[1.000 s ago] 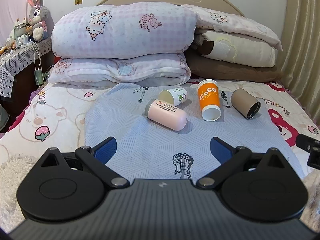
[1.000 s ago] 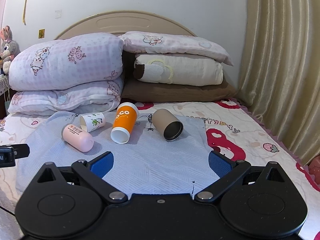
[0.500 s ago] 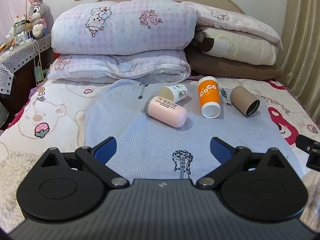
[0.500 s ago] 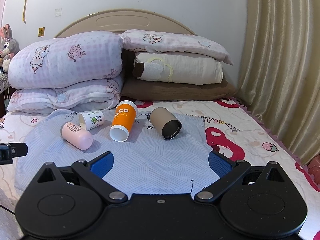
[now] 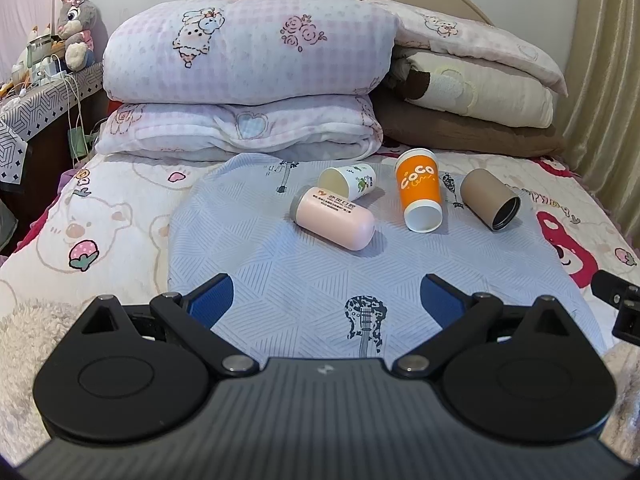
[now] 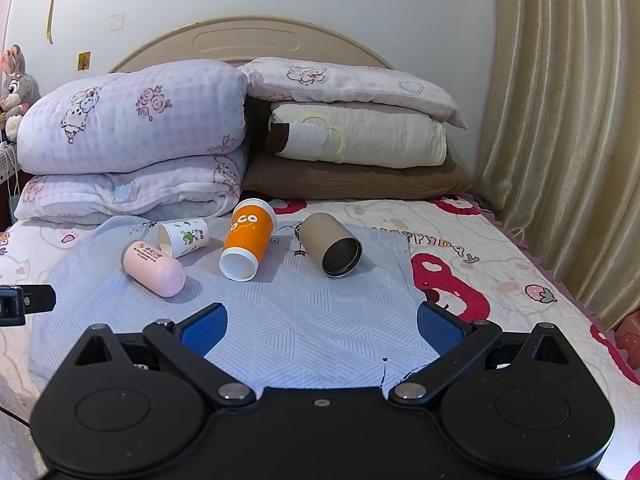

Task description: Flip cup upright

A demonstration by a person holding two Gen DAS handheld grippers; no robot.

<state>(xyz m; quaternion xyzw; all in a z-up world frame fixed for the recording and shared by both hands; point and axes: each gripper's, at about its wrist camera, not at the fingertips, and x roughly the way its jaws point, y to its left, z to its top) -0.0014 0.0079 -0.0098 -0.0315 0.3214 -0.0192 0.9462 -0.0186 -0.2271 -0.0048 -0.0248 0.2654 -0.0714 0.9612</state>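
Observation:
Several cups lie on their sides on a light blue cloth (image 5: 304,276) on the bed. From left to right: a pink cup (image 5: 334,223), a small white cup with a green print (image 5: 349,181), an orange "CoCo" cup (image 5: 419,189) and a brown cup (image 5: 489,198). In the right wrist view they are the pink (image 6: 154,268), white (image 6: 184,237), orange (image 6: 247,239) and brown (image 6: 330,249) cups. My left gripper (image 5: 326,298) is open and empty, short of the cups. My right gripper (image 6: 322,326) is open and empty, also short of them.
Folded quilts (image 5: 248,76) and pillows (image 6: 356,136) are stacked behind the cups against the headboard. A curtain (image 6: 560,120) hangs at the right. A bedside table with a plush rabbit (image 5: 74,28) stands at the left. The bed's patterned sheet (image 5: 100,220) surrounds the cloth.
Both grippers have moved slightly forward toward the cups, which sit a little higher in the views. The cups have not moved. Both grippers stay open.

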